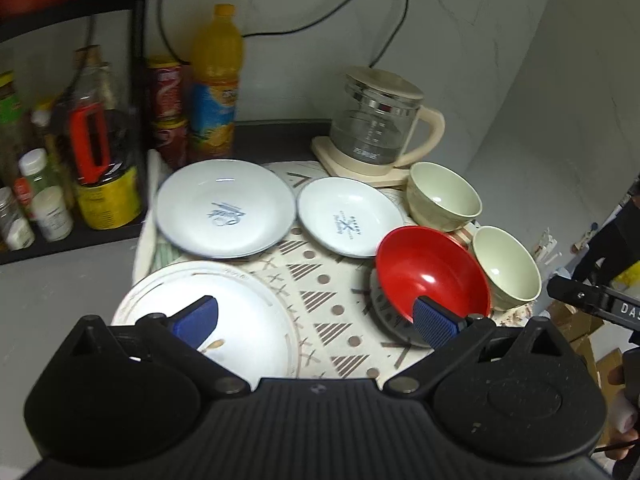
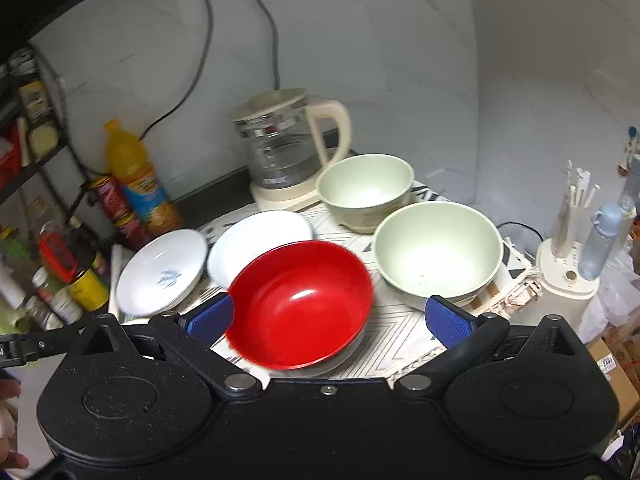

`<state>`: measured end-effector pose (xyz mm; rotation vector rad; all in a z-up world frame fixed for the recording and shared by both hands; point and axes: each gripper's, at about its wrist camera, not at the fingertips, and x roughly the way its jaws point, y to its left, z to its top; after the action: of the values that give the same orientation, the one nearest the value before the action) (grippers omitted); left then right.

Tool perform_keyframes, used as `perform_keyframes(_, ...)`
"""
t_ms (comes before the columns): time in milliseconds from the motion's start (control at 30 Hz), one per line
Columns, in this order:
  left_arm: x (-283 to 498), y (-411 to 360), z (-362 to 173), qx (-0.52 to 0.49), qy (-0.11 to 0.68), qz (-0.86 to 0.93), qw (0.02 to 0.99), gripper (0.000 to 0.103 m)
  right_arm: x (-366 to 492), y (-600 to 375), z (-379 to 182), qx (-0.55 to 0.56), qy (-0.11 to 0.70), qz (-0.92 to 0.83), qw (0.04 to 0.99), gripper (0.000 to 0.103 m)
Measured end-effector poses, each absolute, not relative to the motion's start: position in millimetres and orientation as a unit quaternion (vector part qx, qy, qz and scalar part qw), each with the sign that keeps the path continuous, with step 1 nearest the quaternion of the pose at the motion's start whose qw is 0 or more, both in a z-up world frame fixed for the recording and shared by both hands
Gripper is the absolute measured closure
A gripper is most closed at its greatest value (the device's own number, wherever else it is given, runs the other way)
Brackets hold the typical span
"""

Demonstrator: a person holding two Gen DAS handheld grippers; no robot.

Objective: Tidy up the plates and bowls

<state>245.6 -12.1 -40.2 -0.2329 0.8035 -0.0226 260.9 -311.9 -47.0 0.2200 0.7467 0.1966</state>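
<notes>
Red bowl [image 2: 300,304] sat tilted on a patterned dish, left of two green bowls.
Only the left wrist view showed the large plate [image 1: 224,320] left of it; left gripper [image 1: 316,324] and right gripper [image 2: 328,320] hovered near, jaws spread, empty.

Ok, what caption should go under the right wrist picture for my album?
Open right gripper hovering over a red bowl, two pale green bowls and a glass kettle behind.

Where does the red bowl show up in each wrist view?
Left wrist: red bowl sits right of centre, just above the right blue pad, beside a pale green bowl.
Right wrist: red bowl is at centre, between the open jaws.
Shared landmark: glass kettle at the back.
</notes>
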Motion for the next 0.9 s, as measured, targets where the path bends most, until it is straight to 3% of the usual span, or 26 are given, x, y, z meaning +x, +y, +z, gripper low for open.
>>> perform_keyframes(667,328,-78,-67,-0.107,0.409,-0.123,0.898,0.003,295,-350,-88,0.118,0.376,-0.01,0.919,0.001)
perform_keyframes(900,360,-112,-70,-0.107,0.413,-0.148,0.892,0.007,313,-375,-100,0.129,0.386,-0.032,0.913,0.01)
